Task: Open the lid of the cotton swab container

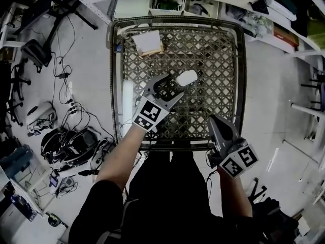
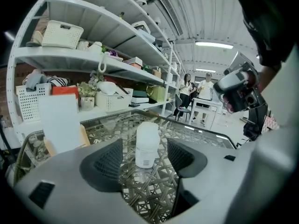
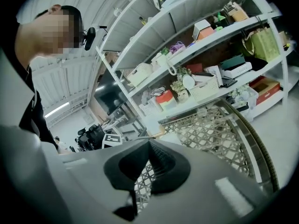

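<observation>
The cotton swab container (image 1: 186, 78) is a small white tub with a white lid, standing upright on the woven lattice table (image 1: 218, 60). In the left gripper view the container (image 2: 146, 143) stands just ahead of the two dark pads, in line with the gap and touching neither. My left gripper (image 1: 172, 87) is open, its jaws spread wide towards the container. My right gripper (image 1: 215, 121) hangs over the table's front edge, to the right of and well clear of the container. It is shut with nothing in it, and its pads (image 3: 156, 160) meet.
A white box on a wooden block (image 1: 149, 42) sits at the table's far left corner. A long white piece (image 1: 127, 99) lies along the left rim. Shelves with baskets (image 2: 63, 34) stand beyond the table. Cables and helmets (image 1: 68, 144) litter the floor at left.
</observation>
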Available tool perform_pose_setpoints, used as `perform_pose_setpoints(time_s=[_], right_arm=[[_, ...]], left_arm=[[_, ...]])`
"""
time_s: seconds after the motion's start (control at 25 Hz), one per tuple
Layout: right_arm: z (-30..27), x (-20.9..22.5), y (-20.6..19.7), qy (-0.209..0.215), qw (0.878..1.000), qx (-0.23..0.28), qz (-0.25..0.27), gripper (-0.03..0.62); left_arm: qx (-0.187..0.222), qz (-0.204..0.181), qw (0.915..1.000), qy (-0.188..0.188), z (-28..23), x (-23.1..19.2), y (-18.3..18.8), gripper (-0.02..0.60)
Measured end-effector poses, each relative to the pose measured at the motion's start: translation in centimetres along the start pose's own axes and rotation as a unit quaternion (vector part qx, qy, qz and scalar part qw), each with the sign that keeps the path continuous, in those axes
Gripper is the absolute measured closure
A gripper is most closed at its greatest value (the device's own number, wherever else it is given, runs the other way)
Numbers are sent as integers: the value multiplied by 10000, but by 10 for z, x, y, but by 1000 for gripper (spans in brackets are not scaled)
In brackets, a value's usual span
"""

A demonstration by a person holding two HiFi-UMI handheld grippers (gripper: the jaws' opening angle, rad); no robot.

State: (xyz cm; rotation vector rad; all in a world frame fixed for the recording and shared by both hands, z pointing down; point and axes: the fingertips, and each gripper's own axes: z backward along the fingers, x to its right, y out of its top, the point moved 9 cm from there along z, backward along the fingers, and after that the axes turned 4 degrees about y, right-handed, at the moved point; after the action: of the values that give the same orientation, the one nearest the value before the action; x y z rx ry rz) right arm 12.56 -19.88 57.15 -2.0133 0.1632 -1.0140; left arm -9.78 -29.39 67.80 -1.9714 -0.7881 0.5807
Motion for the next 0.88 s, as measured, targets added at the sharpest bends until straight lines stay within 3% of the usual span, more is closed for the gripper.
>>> perform_pose_setpoints(time_s=[0.4, 0.56, 0.64, 0.88], right_arm=[[22, 16, -6, -332, 9991, 180, -213, 583], [25, 18, -10, -370, 9991, 103, -198, 583], [26, 17, -13, -386, 9990, 83, -216, 583], [27, 12, -19, -364, 9989, 23, -281, 583]], left_arm=[[-628, -53, 9980, -41, -43, -3, -24, 300], [-532, -63, 9986, 6, -48, 0, -21, 307], [-489, -36, 9988, -8, -49, 2, -20, 379], [-553, -202, 9983, 43, -47, 9, -22, 374]])
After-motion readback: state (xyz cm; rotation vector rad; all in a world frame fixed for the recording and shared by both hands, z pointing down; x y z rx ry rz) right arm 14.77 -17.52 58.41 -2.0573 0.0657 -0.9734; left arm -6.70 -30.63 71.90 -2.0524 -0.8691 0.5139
